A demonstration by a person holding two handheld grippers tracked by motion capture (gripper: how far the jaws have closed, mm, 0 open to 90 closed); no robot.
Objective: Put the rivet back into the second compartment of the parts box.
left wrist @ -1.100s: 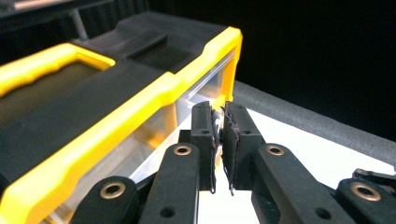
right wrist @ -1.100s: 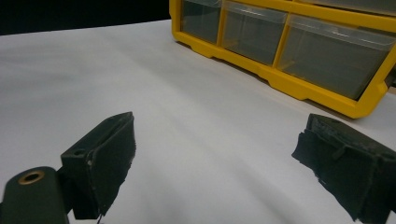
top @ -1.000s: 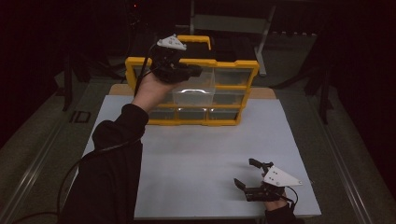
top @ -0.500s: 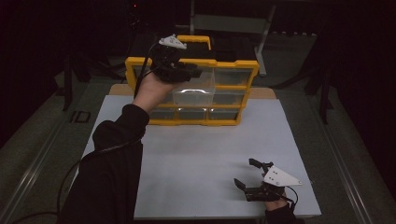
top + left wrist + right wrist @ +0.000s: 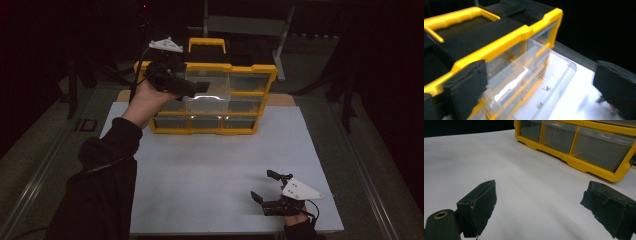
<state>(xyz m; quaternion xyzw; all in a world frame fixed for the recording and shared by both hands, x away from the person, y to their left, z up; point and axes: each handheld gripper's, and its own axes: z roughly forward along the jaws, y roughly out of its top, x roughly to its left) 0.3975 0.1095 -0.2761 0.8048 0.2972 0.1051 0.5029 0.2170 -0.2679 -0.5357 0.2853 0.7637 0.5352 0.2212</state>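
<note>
Left gripper [image 5: 197,89] of mine has just been opening and now stands wide, nothing pressed between its pads; the clear drawer [image 5: 534,82], pulled out of the yellow organizer [image 5: 250,70], juts toward me just below, long axis crosswise.

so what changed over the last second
The left gripper has just been opening its jaws and let go of the clear drawer, backing a little toward the left; the drawer sits pulled out of the yellow organizer. The right gripper stayed open low on the white table, and the organizer did not move.
</note>
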